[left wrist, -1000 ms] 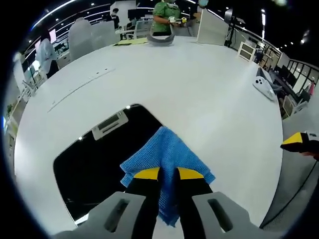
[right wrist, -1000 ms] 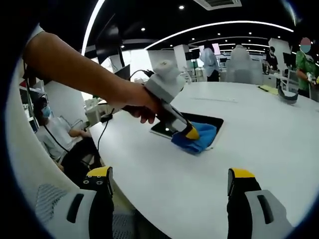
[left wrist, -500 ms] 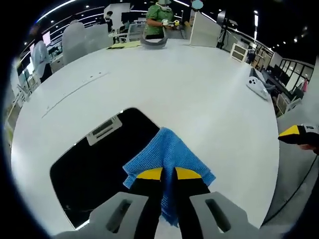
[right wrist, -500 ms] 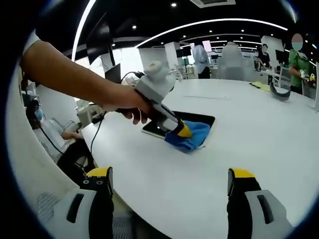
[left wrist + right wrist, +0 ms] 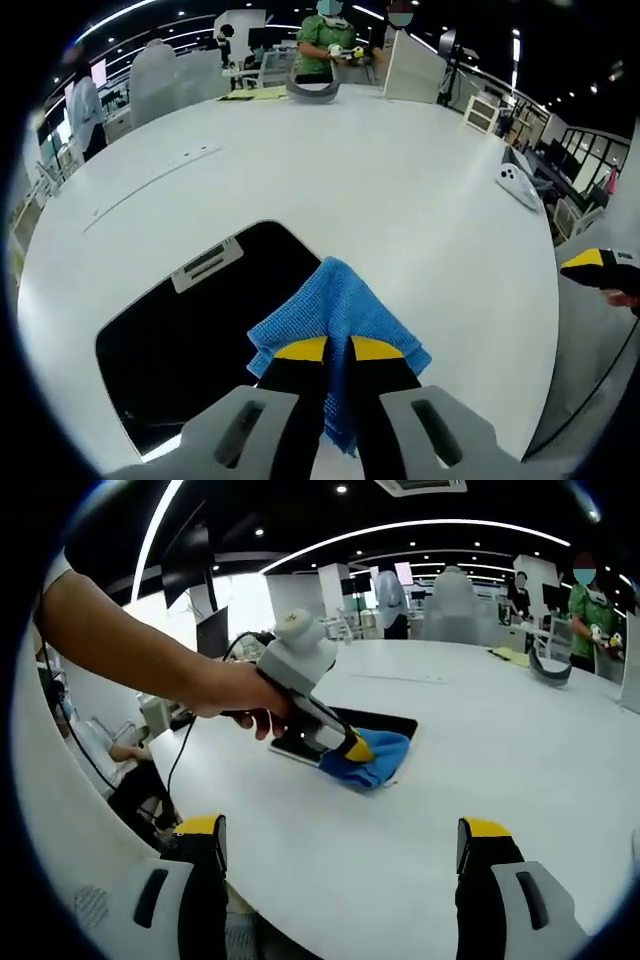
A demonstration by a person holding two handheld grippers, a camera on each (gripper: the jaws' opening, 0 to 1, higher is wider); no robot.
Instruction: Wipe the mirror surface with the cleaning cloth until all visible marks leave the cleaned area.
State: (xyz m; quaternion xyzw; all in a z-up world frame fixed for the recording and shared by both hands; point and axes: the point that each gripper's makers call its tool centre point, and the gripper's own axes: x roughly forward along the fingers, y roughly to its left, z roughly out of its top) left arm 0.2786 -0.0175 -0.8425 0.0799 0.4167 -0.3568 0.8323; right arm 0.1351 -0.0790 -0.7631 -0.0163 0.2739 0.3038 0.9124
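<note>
L tool [image 5: 338, 348] clenched on cloth [image 5: 335, 305] at mirror [image 5: 190, 320] edge; R tool [image 5: 340, 835] released, well apart.

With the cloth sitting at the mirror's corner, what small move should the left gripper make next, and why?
Probably slide the cloth inward across the mirror. The left gripper is shut on the cloth, which lies half over the mirror's near-right edge and half on the white table, so most of the dark glass is uncovered. The right gripper hangs open, away from the mirror.

Left gripper [image 5: 357, 748], jaws clamped on the blue cloth [image 5: 368, 761] at the mirror's [image 5: 385, 722] near edge, white table [image 5: 520, 750].
</note>
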